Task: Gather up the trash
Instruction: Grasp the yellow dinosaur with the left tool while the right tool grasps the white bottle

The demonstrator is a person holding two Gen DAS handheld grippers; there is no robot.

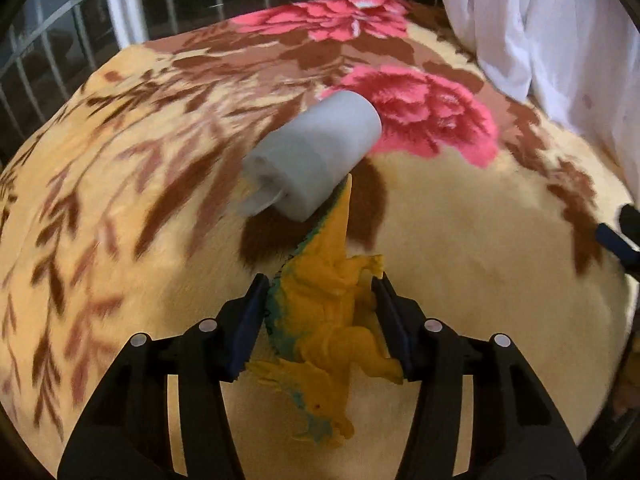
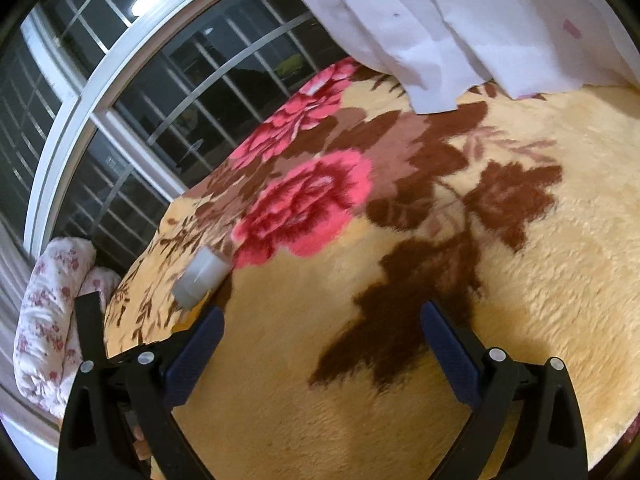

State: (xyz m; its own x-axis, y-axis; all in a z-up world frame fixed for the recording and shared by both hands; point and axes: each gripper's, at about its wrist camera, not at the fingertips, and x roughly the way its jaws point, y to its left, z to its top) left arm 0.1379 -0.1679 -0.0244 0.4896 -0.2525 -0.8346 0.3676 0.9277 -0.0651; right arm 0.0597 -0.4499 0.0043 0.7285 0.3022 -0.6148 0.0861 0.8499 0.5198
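My left gripper (image 1: 320,292) is shut on an orange toy dinosaur (image 1: 328,308) with a teal back, gripped by its body between both pads, tail pointing away over the bed. Just beyond the tail tip lies a white toilet paper roll (image 1: 308,160) on its side on the floral blanket (image 1: 460,248). The roll also shows in the right wrist view (image 2: 202,278), to the left of my right gripper (image 2: 322,316). My right gripper is open and empty above the blanket (image 2: 360,420).
A white curtain (image 1: 540,32) hangs at the far right of the bed and also shows in the right wrist view (image 2: 460,20). A barred window (image 2: 140,128) runs behind the bed. A floral pillow (image 2: 52,320) lies at the left bed edge.
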